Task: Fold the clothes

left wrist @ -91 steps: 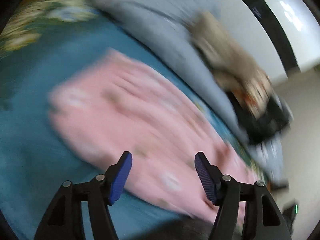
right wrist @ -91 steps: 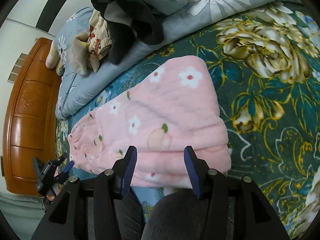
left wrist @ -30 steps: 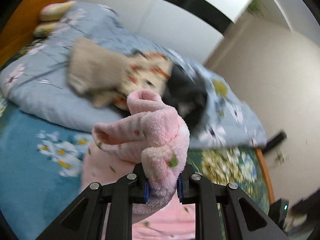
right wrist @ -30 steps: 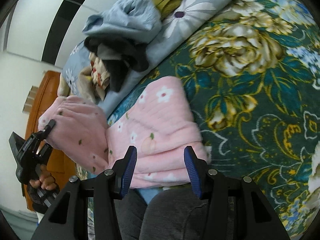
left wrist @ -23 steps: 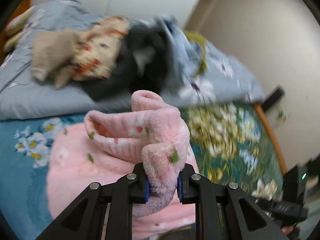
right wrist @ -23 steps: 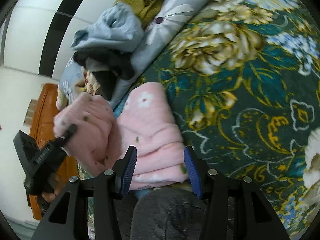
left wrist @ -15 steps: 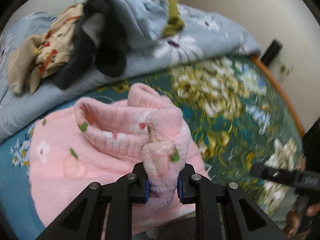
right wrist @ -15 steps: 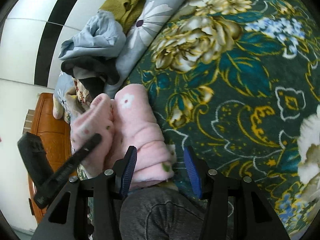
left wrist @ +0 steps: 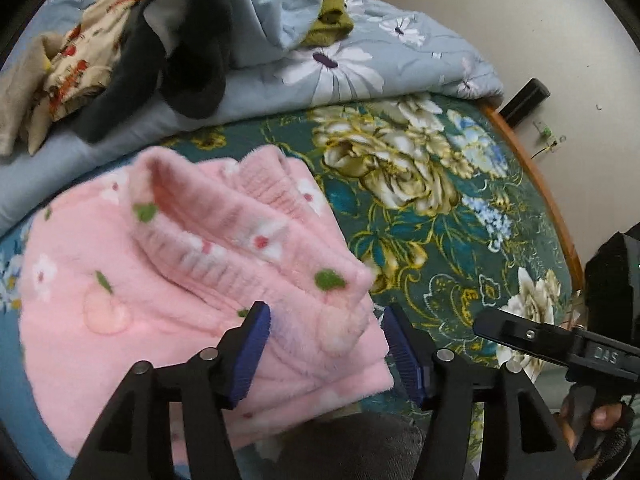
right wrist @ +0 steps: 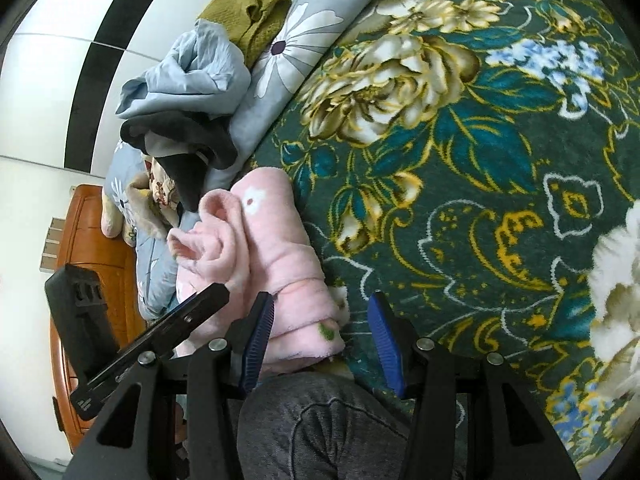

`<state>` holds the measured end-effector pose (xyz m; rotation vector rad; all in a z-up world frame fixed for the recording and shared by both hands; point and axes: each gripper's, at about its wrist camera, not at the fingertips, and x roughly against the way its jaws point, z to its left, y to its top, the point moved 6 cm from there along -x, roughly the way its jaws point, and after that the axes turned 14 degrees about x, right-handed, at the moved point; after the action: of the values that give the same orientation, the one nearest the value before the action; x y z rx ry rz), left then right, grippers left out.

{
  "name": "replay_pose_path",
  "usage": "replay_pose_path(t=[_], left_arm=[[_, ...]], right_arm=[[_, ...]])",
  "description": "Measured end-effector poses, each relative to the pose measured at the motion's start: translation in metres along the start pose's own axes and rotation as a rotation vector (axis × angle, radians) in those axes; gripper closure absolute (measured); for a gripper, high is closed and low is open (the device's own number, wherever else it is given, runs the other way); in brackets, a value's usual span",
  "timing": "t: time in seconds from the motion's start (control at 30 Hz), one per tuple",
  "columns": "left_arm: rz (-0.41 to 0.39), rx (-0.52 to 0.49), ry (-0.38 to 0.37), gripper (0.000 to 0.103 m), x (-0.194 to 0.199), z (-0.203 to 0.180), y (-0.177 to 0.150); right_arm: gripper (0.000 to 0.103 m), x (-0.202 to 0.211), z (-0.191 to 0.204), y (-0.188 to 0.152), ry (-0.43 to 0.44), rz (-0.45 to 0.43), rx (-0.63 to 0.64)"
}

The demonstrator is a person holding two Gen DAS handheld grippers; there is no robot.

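Pink fleece garment (left wrist: pixel 168 280) with white flowers and green leaves lies folded in layers on the dark green flower-patterned bedspread (left wrist: pixel 432 208), its ribbed cuff lying loose on top of the stack. Just above the garment, the left gripper (left wrist: pixel 324 354) hangs with its blue-padded jaws spread apart, gripping nothing; the fleece edge shows between them. Beside the garment's right edge, the right gripper (right wrist: pixel 320 342) is also spread wide and empty, one blue pad (right wrist: pixel 258 344) close against the folded layers, a grey-trousered knee (right wrist: pixel 320 424) below it. Beyond the garment, against the wall, a pale blue floral quilt (left wrist: pixel 360 68) carries a heap of unfolded clothes: a black piece (left wrist: pixel 176 52), a light blue one (left wrist: pixel 260 8), an olive knit (left wrist: pixel 332 20) and a cream printed one (left wrist: pixel 80 60). An orange wooden headboard (right wrist: pixel 88 240) stands past the garment's far end
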<state>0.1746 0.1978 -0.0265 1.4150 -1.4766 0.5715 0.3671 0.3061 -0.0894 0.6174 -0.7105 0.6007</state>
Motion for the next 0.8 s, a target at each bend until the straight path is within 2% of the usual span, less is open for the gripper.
replay_pose_path(t=[0.1,0.17,0.33,0.43,0.53,0.63,0.7,0.8], left_arm=[[-0.083,0.078,-0.044,0.040,0.035,0.021,0.008],[-0.144,0.149,-0.027,0.040,0.056,0.047,0.013],[-0.224,0.338,0.160,0.039,0.080,0.137,0.012],[-0.219,0.457,0.249,0.039,0.083,0.182,0.004],[-0.200,0.514,0.280,0.039,0.079,0.201,-0.004],[-0.176,0.511,0.293,0.039,0.074,0.207,-0.011],[-0.161,0.504,0.299,0.038,0.072,0.209,-0.016],[-0.146,0.491,0.307,0.039,0.068,0.210,-0.019]], right_arm=[[0.053,-0.001,0.013,0.005,0.003,0.001,0.038],[0.053,-0.002,0.021,0.009,0.005,0.001,0.064],[0.053,-0.020,0.073,0.032,0.062,0.014,0.228],[0.053,-0.044,0.116,0.043,0.078,0.054,0.364],[0.053,-0.072,0.152,0.051,0.059,0.102,0.501],[0.052,-0.101,0.175,0.058,0.031,0.133,0.591],[0.040,-0.121,0.182,0.064,-0.006,0.153,0.637],[0.040,-0.142,0.182,0.071,-0.020,0.188,0.649]])
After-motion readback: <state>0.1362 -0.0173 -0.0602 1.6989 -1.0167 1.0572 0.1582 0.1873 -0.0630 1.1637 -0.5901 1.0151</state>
